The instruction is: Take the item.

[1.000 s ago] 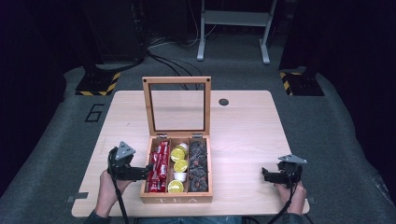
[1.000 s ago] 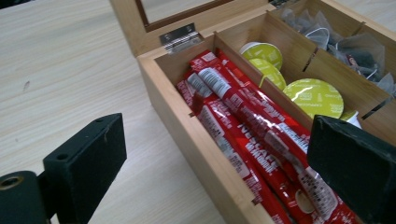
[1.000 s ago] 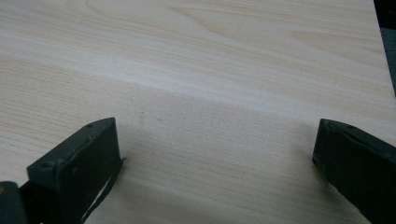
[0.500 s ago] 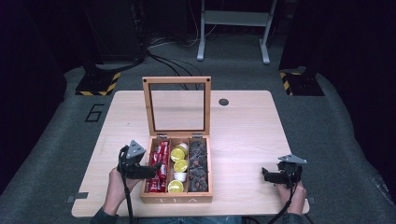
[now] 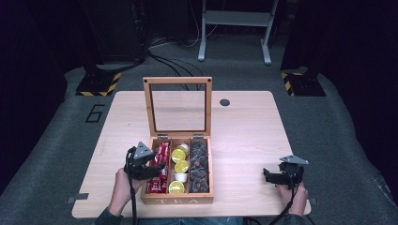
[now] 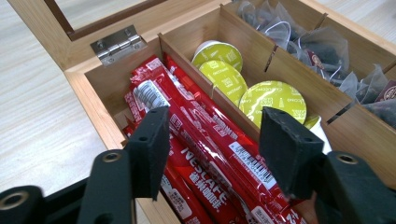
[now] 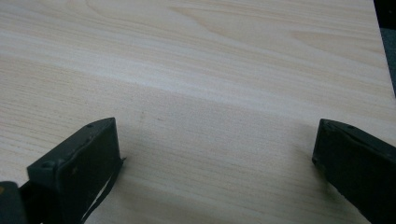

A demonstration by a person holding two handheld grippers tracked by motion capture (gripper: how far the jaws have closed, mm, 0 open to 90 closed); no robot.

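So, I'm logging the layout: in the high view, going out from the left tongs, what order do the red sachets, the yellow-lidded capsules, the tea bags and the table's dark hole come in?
1. Red sachets, box's left compartment, right under the left tongs.
2. Yellow-lidded capsules, middle compartment.
3. Tea bags, right compartment.
4. Dark hole, far side of the table, beyond the open lid.

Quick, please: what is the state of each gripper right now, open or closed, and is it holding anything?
Left gripper: open, above the red sachets in the tea box, holding nothing.
Right gripper: open, empty, above the table.
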